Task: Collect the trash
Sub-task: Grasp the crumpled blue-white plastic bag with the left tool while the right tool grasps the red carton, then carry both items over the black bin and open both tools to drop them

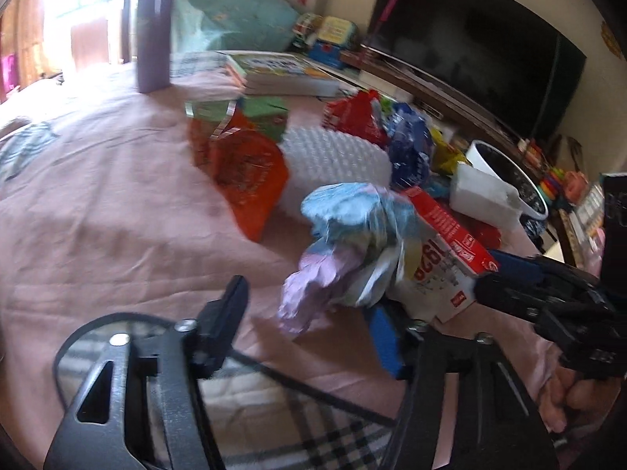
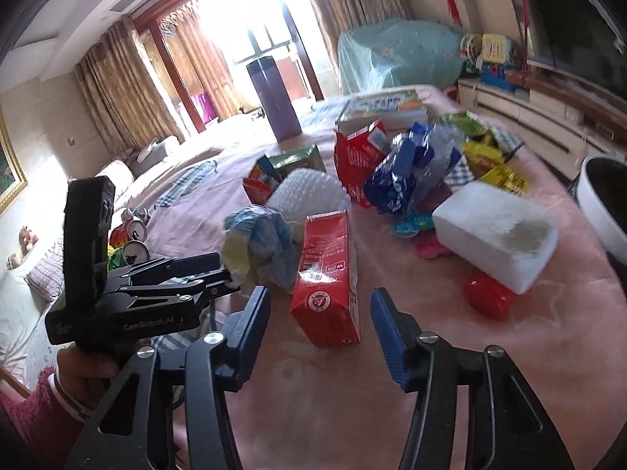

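- Right in front of the right gripper [image 2: 319, 325], the red carton [image 2: 327, 274] lay on its side on the pink cloth [image 2: 450, 352], long axis running pretty much straight away from the fingers. The near end sat between the two blue pads, not touching either as far as I could tell.
- Right gripper was spread wide, nothing in it. So the right hand was clearly the nearer one for that carton; I'd guess a short push forward and a squeeze across the narrow sides would do it.
- The left gripper [image 1: 309, 321] was open too, with the crumpled paper wad [image 1: 345, 250] just past its fingers and a bit to the right. From the right wrist view its tips looked to be at the edge of the wad, but contact was too blurry to call.
- The wad and carton were right beside each other, so the two grippers were kinda crowding each other.
- Further back: bubble wrap [image 2: 309, 192], an orange bag [image 1: 247, 172], a blue wrapper [image 2: 411, 172], yellow packets [image 2: 490, 156], a white foam block [image 2: 497, 235] with a red lid-looking thing [image 2: 488, 299] next to it.
- The white bin [image 2: 599, 203] sat off the table's right edge, well apart from the carton.
- Room-wise: purple flask [image 2: 274, 98], stack of books [image 2: 384, 107], big TV [image 1: 470, 47], bright curtained window.
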